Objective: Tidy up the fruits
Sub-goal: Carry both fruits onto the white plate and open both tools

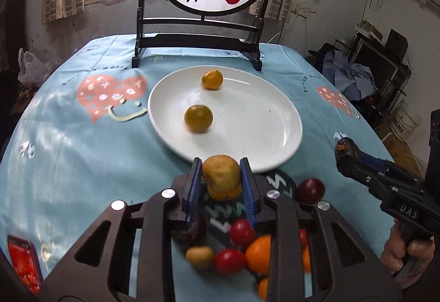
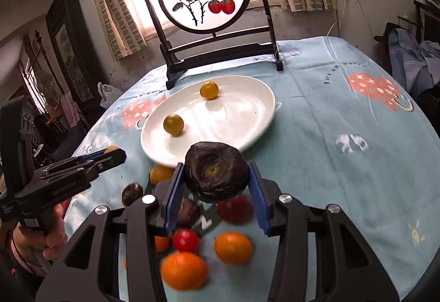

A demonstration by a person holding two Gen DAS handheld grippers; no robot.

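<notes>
I am clamping a yellowish-brown fruit (image 1: 221, 176) in my left hand-held gripper (image 1: 221, 181), low in the frame's centre just below the white plate (image 1: 247, 120). My right hand-held gripper (image 2: 217, 181) is gripping a dark wrinkled fruit (image 2: 216, 174) at the plate's near rim. Two small yellow fruits (image 1: 198, 119) are sitting on the plate; red and orange fruits (image 2: 183, 270) are lying on the tabletop (image 2: 343, 178) along the bottom.

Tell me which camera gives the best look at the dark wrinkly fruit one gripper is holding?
The right wrist view. There the dark fruit sits large between the right gripper's blue fingers, its wrinkled skin and stem end plain. The left wrist view shows that gripper only from the side, at the right edge, with just a small, unclear bit at its tip.
</notes>
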